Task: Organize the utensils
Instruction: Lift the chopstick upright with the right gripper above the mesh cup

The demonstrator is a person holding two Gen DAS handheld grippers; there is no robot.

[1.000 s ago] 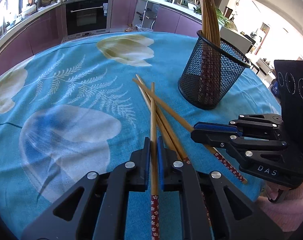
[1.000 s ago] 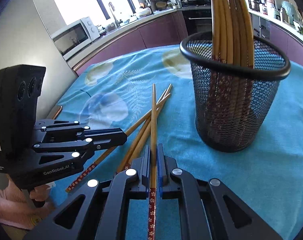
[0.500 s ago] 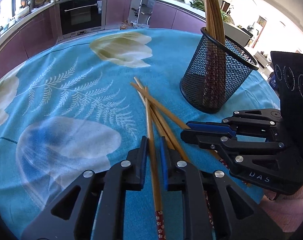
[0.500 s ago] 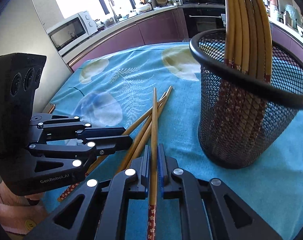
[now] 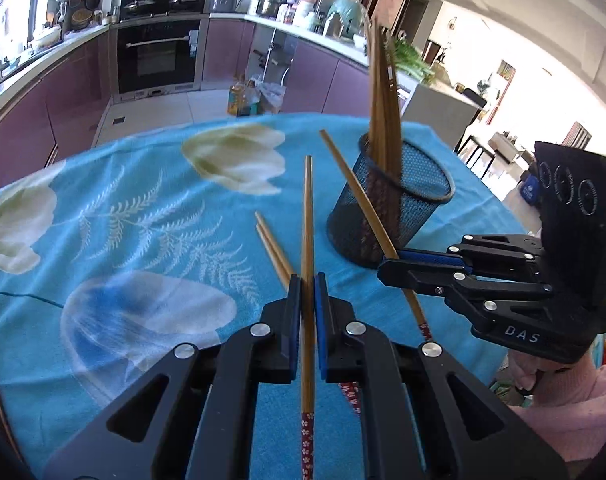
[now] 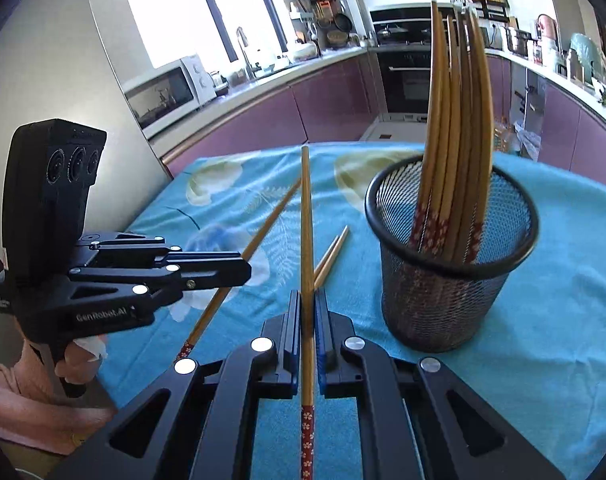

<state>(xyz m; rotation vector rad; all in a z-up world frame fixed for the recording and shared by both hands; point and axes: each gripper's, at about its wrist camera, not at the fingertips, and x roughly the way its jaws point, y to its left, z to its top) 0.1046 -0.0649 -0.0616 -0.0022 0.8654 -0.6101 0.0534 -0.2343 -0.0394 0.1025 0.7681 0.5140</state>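
My left gripper (image 5: 307, 280) is shut on a wooden chopstick (image 5: 307, 224) and holds it lifted, tip pointing away. My right gripper (image 6: 308, 296) is shut on another chopstick (image 6: 305, 216), also raised off the table. Each gripper shows in the other's view, the right gripper (image 5: 391, 266) with its chopstick (image 5: 353, 188), the left gripper (image 6: 239, 268) with its chopstick (image 6: 269, 214). A black mesh holder (image 5: 399, 216) (image 6: 451, 280) stands on the table with several chopsticks upright in it. Two chopsticks (image 5: 273, 246) (image 6: 331, 254) lie on the cloth.
The table is covered by a blue cloth (image 5: 143, 240) with white flower prints. Kitchen cabinets and an oven (image 5: 159, 60) stand beyond the far edge. A microwave (image 6: 163, 96) sits on the counter at left.
Both grippers have risen from the table, each lifting its chopstick off the pile. Two chopsticks stay on the cloth. The holder now looks farther below.
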